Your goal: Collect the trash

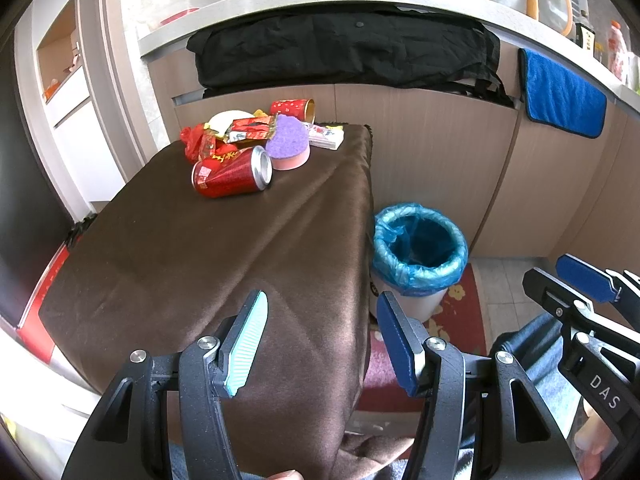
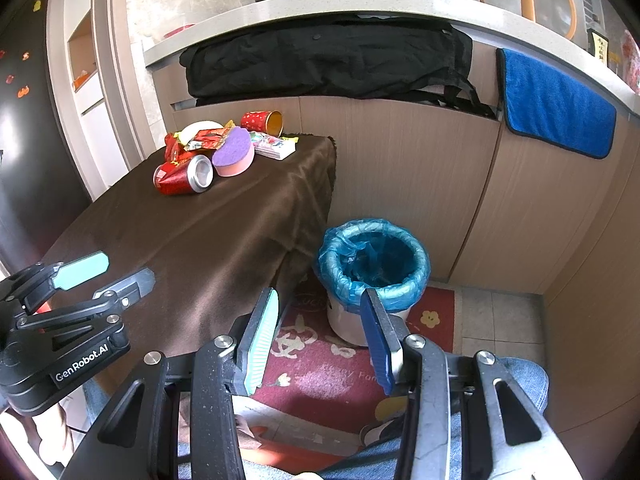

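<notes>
Both grippers, left (image 1: 322, 340) and right (image 2: 322, 342), hang empty with jaws apart; trash heaps at the table's (image 1: 200, 264) far end, bin (image 1: 420, 248) beside; the can (image 1: 232, 174), light and slick, likely wants gripping across its body.

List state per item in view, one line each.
red can: on its side, opened
red paper cup: tipped over
purple sponge: tilted, leaning on the pile
trash bin: blue liner, looks empty
left gripper: fingers open, empty
right gripper: fingers open, empty
</notes>
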The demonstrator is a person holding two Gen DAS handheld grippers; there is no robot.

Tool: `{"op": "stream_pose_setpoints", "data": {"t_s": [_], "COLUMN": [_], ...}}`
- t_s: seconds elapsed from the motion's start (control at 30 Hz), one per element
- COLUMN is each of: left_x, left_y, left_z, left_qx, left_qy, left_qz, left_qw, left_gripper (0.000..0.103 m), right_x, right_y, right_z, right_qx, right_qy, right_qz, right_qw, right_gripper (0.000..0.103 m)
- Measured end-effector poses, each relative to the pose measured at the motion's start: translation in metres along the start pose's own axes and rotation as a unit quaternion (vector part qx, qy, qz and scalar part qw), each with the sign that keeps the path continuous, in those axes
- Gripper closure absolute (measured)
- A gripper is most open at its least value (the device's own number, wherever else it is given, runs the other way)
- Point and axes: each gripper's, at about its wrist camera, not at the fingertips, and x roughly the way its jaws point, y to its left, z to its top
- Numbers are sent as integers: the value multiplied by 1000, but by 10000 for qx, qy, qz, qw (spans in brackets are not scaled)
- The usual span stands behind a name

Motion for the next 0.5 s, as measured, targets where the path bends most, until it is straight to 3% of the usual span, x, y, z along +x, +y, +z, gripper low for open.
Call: {"op": "stream_pose_setpoints", "data": {"t_s": [0.5], "left_x": [0], "left_y": [1], "left_z": [0], "left_qx": [-8], "left_qy": [13], "left_qz": [-9], "left_qw": [10000], "left_gripper": [45], "right_x": [0], "right_y": [-1], "right_z": [-2], "right_qx": [5], "right_qy": [0], "right_qz": [2], "right_qw": [10000], "right_gripper": [63]}}
